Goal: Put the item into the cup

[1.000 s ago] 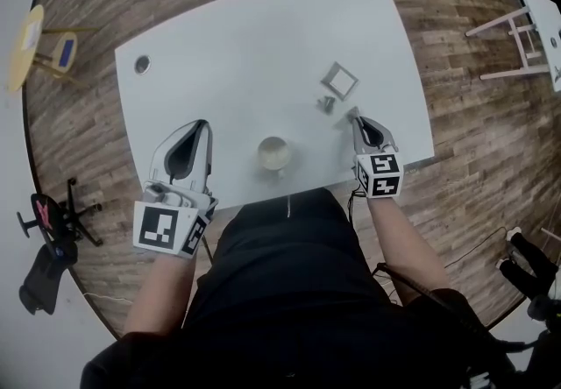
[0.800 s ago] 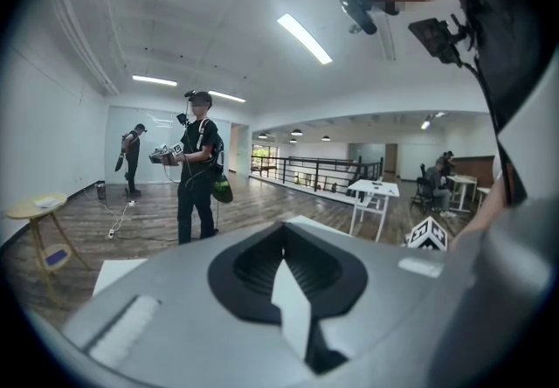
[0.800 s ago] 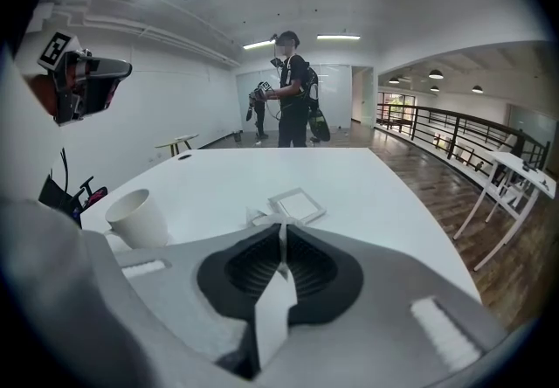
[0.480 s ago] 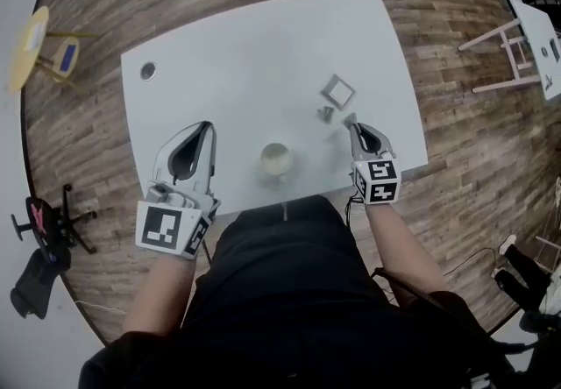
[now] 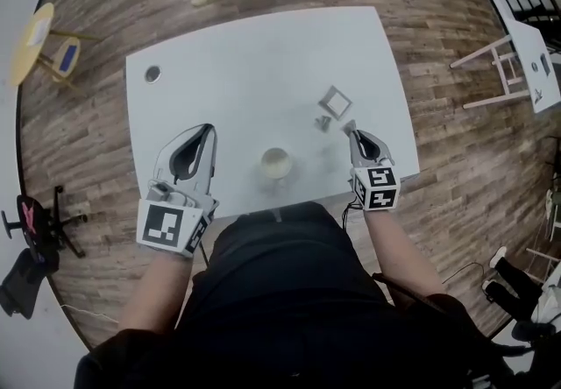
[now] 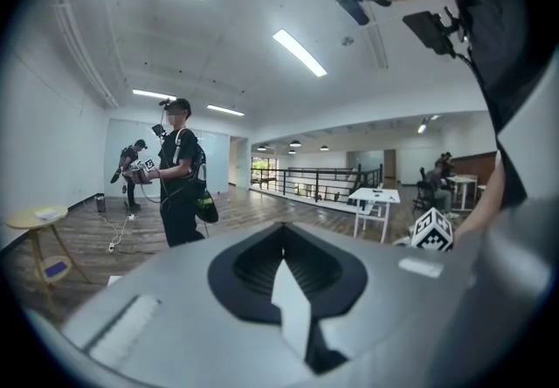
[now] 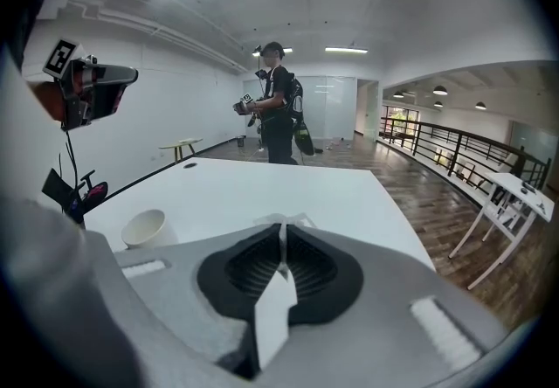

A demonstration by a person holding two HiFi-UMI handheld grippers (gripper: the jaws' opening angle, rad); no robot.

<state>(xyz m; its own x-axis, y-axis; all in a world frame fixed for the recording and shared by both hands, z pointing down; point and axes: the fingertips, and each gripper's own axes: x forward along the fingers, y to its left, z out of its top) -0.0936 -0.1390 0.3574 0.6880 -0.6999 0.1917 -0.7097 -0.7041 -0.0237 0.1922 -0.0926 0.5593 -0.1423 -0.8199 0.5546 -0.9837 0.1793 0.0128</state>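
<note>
The right hand-held gripper [image 5: 352,127], jaws narrow, seems to pinch a small pale item [image 5: 348,124] just above the white bench [image 5: 245,54], ready to carry it to the white paper cup [image 5: 275,162]. The left hand-held gripper [image 5: 207,128] is closed and empty.

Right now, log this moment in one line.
left claw: shut, empty | right claw: shut on item | cup: upright on table
</note>
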